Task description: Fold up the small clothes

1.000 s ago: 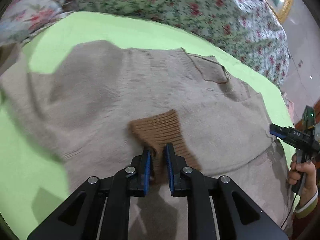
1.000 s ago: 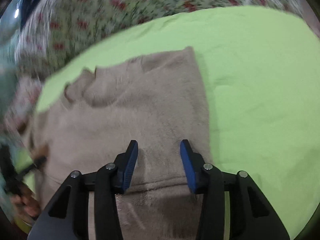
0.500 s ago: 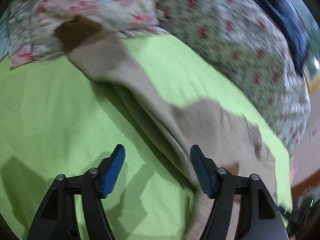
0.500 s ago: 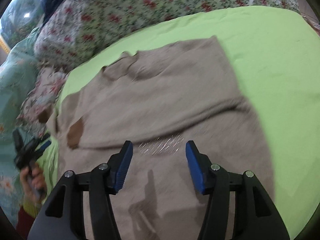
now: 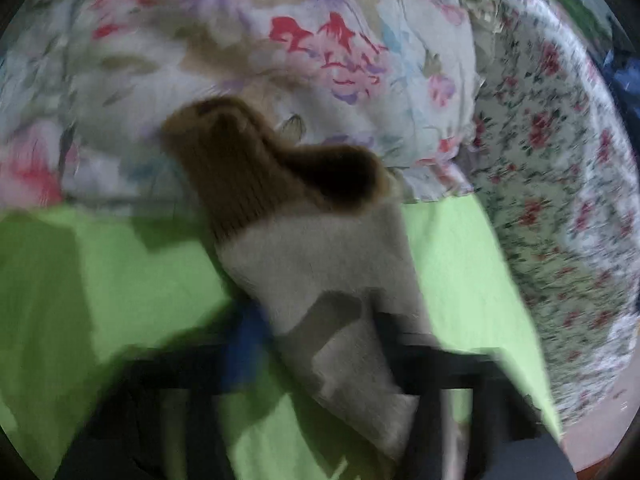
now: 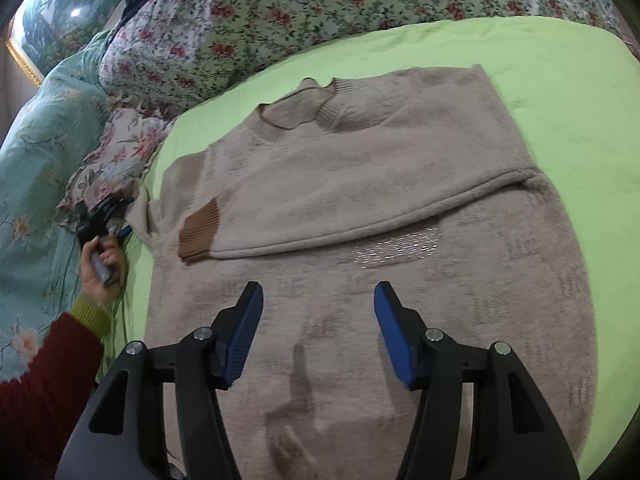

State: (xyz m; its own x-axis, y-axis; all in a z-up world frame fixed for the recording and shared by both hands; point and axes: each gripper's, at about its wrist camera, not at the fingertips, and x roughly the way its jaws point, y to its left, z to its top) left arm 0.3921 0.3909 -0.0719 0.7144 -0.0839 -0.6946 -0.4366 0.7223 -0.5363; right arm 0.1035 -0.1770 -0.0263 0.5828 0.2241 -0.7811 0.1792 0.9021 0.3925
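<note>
A beige knit sweater (image 6: 360, 168) lies flat on the green sheet (image 6: 540, 64), one sleeve folded across its chest with the brown cuff (image 6: 200, 232) at the left. My right gripper (image 6: 318, 336) is open and empty above the sweater's lower body. In the blurred left wrist view the other sleeve (image 5: 320, 276), with its brown cuff (image 5: 256, 168), runs between my left gripper's fingers (image 5: 244, 344); whether they grip it is unclear. The left gripper also shows in the right wrist view (image 6: 104, 216), at the sweater's left edge.
A floral quilt (image 6: 280, 12) and a teal blanket (image 6: 44, 132) border the sheet at the back and left. A floral pillow (image 5: 240, 40) lies right behind the sleeve cuff.
My left gripper let go of the folded sleeve's cuff, opened, and swung left to the other sleeve. My right gripper pulled back from the sweater and stayed open.
</note>
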